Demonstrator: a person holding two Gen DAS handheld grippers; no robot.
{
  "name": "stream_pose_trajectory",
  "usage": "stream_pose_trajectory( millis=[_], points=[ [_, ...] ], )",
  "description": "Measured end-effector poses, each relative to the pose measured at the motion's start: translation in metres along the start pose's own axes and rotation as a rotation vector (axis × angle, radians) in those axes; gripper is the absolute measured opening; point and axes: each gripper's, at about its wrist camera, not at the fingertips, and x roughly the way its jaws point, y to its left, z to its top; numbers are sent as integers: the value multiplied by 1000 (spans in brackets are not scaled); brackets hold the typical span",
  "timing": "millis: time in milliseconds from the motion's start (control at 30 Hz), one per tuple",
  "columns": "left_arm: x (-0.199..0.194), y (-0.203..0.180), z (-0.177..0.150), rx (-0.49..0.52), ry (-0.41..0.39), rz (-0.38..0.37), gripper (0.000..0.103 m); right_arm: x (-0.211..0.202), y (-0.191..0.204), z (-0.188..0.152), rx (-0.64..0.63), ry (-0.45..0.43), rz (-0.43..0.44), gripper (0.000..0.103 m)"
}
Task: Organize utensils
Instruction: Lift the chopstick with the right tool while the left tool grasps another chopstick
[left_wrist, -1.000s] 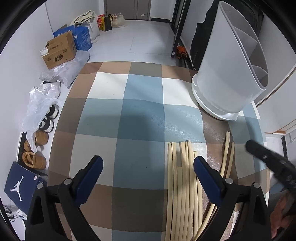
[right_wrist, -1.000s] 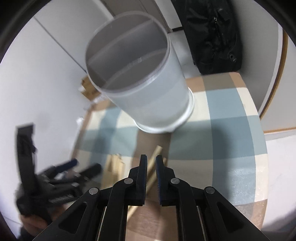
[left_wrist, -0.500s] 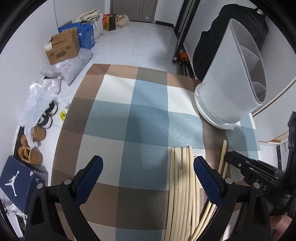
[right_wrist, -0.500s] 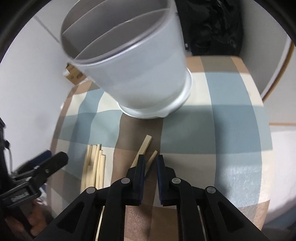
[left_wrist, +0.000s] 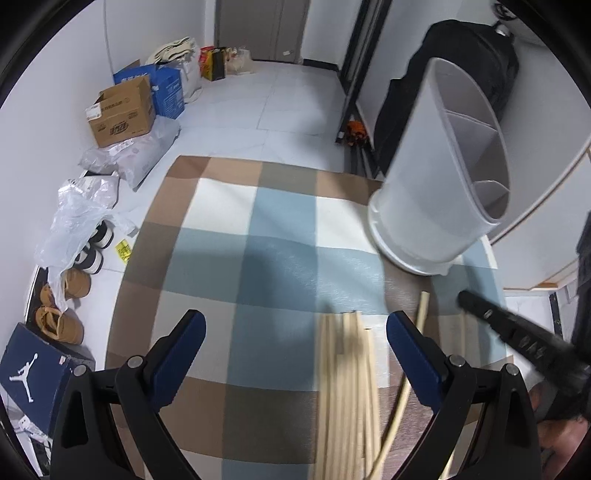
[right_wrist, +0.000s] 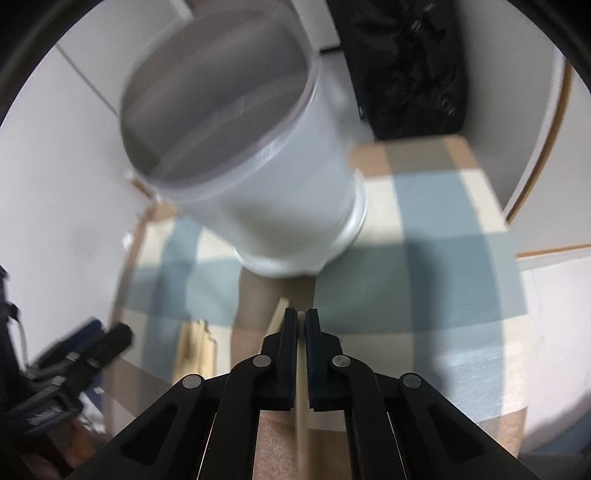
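- Chopsticks (left_wrist: 347, 387) lie in a pale bundle on the checked cloth (left_wrist: 258, 258) of the counter, at about 6 o'clock in the left wrist view, with their tips pointing toward 12 o'clock.
- One single chopstick (right_wrist: 301, 369) is caught between the two pads of the right gripper (right_wrist: 301, 325); its jaws have just been closing and now stand almost together, pressing on the stick from both sides.
- Another loose chopstick (left_wrist: 421, 306) lies just beside the bundle, toward 3 o'clock from it, slightly slanted.
- The left gripper (left_wrist: 293, 336) hangs above the cloth with its blue pads wide apart and nothing between them; the bundle shows near its right finger.
- A white utensil holder (left_wrist: 436, 184) stands on the cloth at about 2 o'clock in the left wrist view; it has inner walls that divide it into compartments, and the ones I can see hold nothing.
- In the right wrist view the same holder (right_wrist: 258, 166) fills the top at 12 o'clock, blurred, well apart from the gripped stick.
- On the floor at 9 to 11 o'clock there are shoes (left_wrist: 70, 291) and a cardboard box (left_wrist: 122, 114).
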Motion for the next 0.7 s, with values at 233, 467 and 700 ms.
stream_pose_trajectory(
  millis=[233, 467, 700],
  points=[
    [0, -33, -2, 102, -1, -37, 87, -33, -27, 6, 101, -84, 83, 3],
    [15, -71, -3, 198, 92, -64, 70, -71, -43, 10, 117, -196, 131, 3],
    [39, -97, -6, 261, 150, 11, 62, -102, -67, 10, 159, -266, 165, 3]
  ],
)
